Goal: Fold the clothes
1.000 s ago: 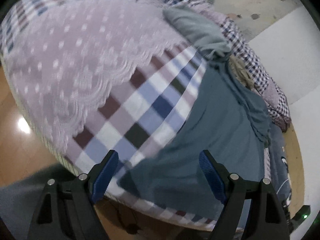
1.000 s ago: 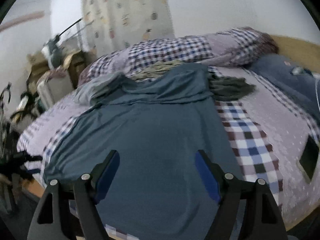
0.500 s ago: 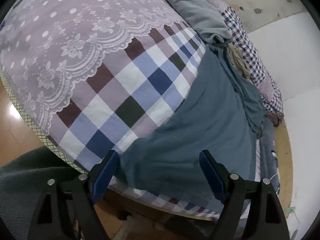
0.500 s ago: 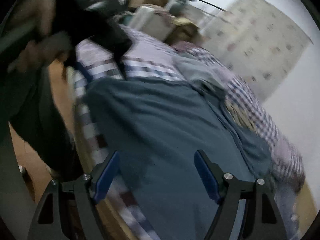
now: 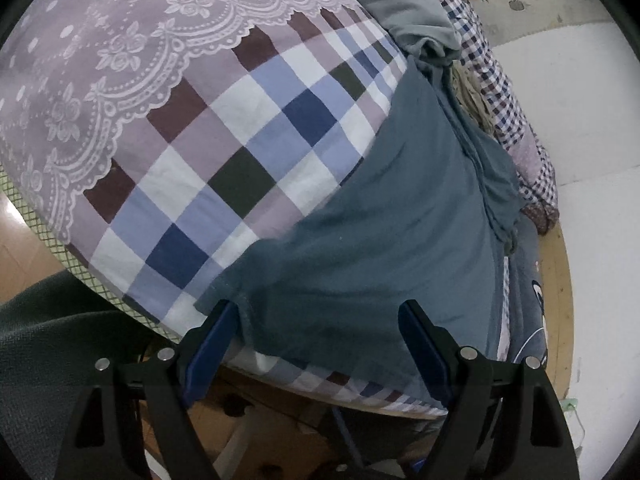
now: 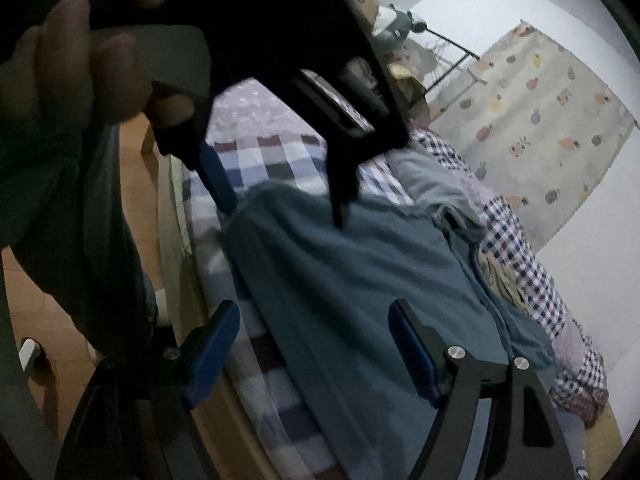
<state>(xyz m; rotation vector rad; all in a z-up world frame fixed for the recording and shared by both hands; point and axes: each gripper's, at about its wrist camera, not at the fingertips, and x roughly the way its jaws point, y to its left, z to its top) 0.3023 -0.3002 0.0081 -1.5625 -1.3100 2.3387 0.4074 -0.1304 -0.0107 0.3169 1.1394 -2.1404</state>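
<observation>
The left gripper [image 5: 316,344] had dropped closer onto the teal shirt [image 5: 384,240] corner on the bed [image 5: 224,140], jaws released. Right gripper [image 6: 314,350] was spread wide too, probably just hovering above the shirt's hem.

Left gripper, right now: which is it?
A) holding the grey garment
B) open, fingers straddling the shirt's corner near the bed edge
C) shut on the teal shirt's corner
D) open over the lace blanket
B: the left gripper is open, its blue fingers spread either side of the teal shirt corner at the bed edge.
</observation>
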